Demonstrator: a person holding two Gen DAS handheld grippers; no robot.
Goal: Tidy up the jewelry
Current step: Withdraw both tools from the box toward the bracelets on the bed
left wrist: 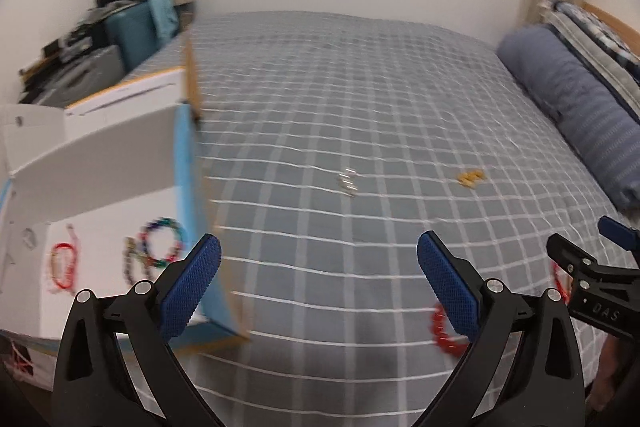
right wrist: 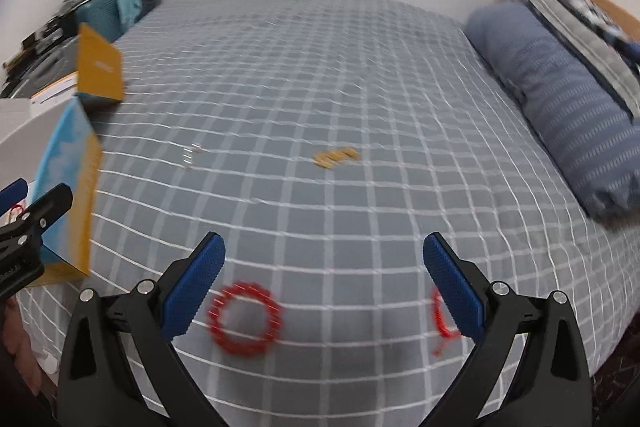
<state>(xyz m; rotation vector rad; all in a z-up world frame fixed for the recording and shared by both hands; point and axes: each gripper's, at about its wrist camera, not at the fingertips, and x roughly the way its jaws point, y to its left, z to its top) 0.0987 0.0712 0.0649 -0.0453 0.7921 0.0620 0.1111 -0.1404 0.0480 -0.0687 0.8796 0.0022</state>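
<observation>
Right wrist view shows the right gripper (right wrist: 324,267) with its fingers spread wide and nothing between them, hovering above a grid-checked grey bedspread (right wrist: 320,67). Just below the gap, nearer the left finger, lies a red beaded bracelet (right wrist: 244,321), a closed ring of small round beads lying flat on the cloth. A second red bracelet (right wrist: 444,319) lies to the right of the first, partly hidden behind the right finger; it looks more like a thin cord. Farther from the beaded bracelet, toward the middle of the bed, sit a small gold-yellow piece (right wrist: 336,158) and a few pale thin metal bits (right wrist: 191,155), both too blurred to name.

In the left wrist view the left gripper (left wrist: 318,275) is likewise held apart and empty. To the left of it stands an open white box (left wrist: 100,187) with blue and tan cardboard sides, and on its white floor already lie a multicoloured bead bracelet (left wrist: 162,243) and a red cord bracelet (left wrist: 64,267).

Judging from this, the sorting is part done: some pieces are boxed, several remain loose on the bed. The step in hand appears to be the reach for the beaded bracelet. The next move likely calls for lowering the right gripper so one finger slips inside the ring, or both pinch its rim, since the soft cloth gives and the rounded beads may roll out of the textured blue pads (right wrist: 196,287)
</observation>
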